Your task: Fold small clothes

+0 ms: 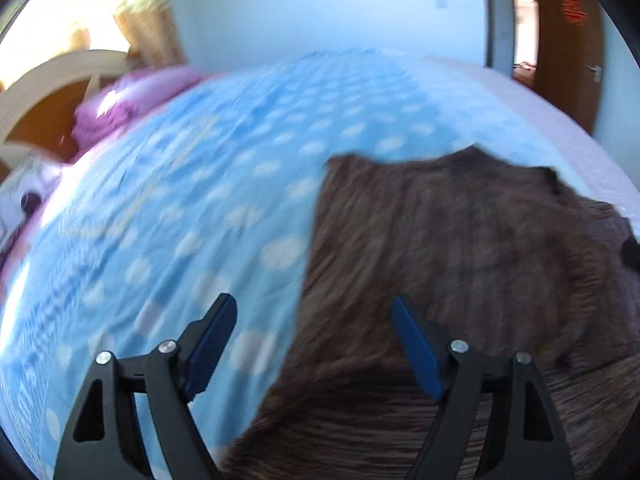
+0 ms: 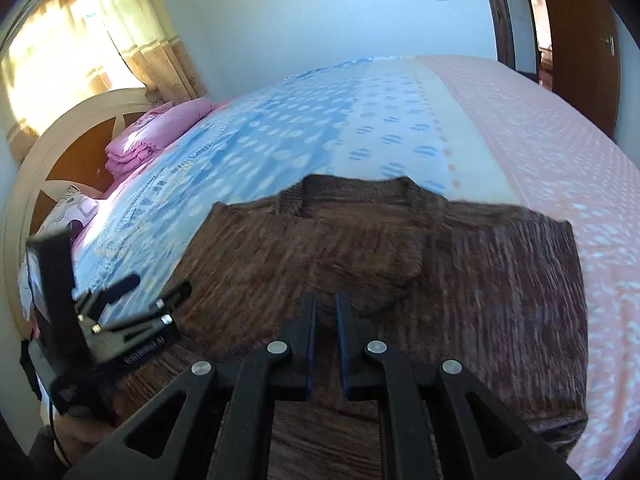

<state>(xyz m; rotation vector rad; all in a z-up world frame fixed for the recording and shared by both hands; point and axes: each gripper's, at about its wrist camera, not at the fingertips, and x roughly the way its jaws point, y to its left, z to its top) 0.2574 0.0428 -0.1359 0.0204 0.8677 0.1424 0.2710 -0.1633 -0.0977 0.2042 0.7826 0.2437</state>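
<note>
A brown knitted garment (image 2: 360, 248) lies spread flat on the bed, with its neckline at the far edge. In the left wrist view the same brown garment (image 1: 460, 260) fills the right half, its left edge running down the middle of the picture. My left gripper (image 1: 313, 304) hangs open over that left edge with nothing between its fingers. The left gripper (image 2: 160, 284) also shows at the garment's left side in the right wrist view. My right gripper (image 2: 326, 300) is shut above the middle of the garment, near its front, and no cloth shows between its pads.
The garment rests on a blue sheet with white dots (image 2: 280, 140). A pink dotted cover (image 2: 560, 160) lies to the right. Folded pink bedding (image 2: 152, 136) sits by the round headboard (image 2: 48, 152) at the left. Curtains (image 2: 132, 32) hang behind, and a wooden door (image 2: 580, 40) is at the far right.
</note>
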